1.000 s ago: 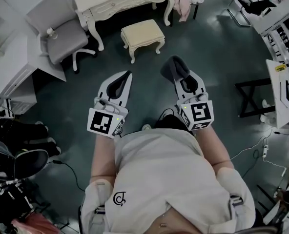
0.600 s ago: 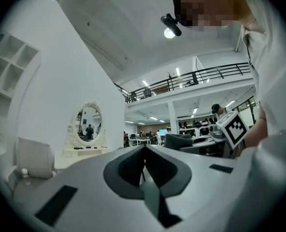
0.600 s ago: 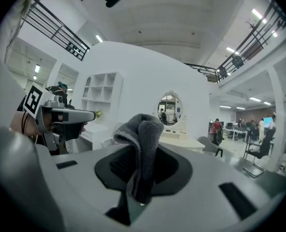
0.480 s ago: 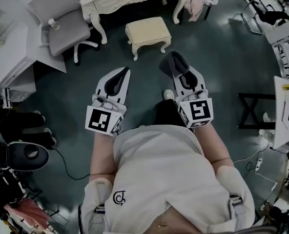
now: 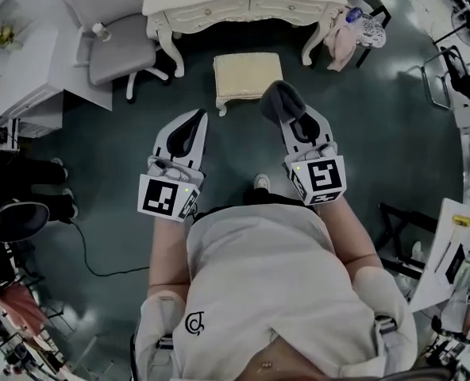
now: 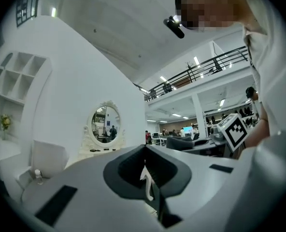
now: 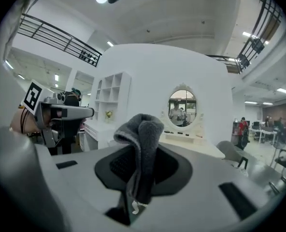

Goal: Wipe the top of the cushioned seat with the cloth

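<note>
At the far left of the floor stood a grey office chair (image 5: 120, 50), beside the left end of a white dressing table (image 5: 243, 2). Nearer the person, the left gripper (image 5: 195, 119) was held out over the dark floor. Its marker cube sat at the wrist end. In the left gripper view its two fingers were pressed together, tip to tip, with nothing between them. Past them stood an oval mirror (image 6: 106, 124) on the dressing table.

The cushioned seat (image 5: 247, 76), a cream stool with white curved legs, stood on the floor just before the front edge of the dressing table, at about its middle. Its top was bare.

Right of the left gripper, and level with it, was the right gripper (image 5: 281, 105). Its fingers pinched the cloth (image 5: 276, 100), a dark grey one. In the right gripper view the cloth rose in a folded hump above the fingertips, and a short end hung down between the jaws. It was held in the air. In the head view the cloth's outline lay just at the near right corner of the seat; those pictures did not show it touching the cushion.

A shoe (image 5: 261, 182) of the person showed on the floor between the two grippers. At the right end of the dressing table hung a pink garment (image 5: 342, 42).
</note>
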`<state>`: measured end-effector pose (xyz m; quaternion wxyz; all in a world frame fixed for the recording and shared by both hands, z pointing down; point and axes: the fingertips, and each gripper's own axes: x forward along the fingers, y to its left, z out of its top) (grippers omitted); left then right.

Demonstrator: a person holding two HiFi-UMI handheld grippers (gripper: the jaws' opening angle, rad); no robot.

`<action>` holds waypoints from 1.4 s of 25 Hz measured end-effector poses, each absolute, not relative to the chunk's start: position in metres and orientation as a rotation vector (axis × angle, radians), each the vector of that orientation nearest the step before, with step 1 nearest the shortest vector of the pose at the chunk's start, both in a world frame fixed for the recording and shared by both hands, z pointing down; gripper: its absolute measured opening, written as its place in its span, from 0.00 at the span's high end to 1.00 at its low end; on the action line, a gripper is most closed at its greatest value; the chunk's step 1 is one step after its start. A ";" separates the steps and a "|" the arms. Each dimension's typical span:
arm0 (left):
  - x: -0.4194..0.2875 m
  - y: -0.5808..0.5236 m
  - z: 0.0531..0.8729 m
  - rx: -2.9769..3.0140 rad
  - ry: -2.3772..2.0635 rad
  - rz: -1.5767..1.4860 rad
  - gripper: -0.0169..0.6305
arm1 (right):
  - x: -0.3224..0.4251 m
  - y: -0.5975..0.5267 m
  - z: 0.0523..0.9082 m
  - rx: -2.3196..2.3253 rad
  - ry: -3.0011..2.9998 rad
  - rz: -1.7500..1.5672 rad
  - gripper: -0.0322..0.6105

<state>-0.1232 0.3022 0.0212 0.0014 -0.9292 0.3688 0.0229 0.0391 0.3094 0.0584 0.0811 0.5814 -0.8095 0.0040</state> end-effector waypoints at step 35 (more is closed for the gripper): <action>-0.092 -0.087 0.187 -3.118 1.246 -0.062 0.95 | 0.040 -0.093 0.245 1.486 -2.319 0.370 0.84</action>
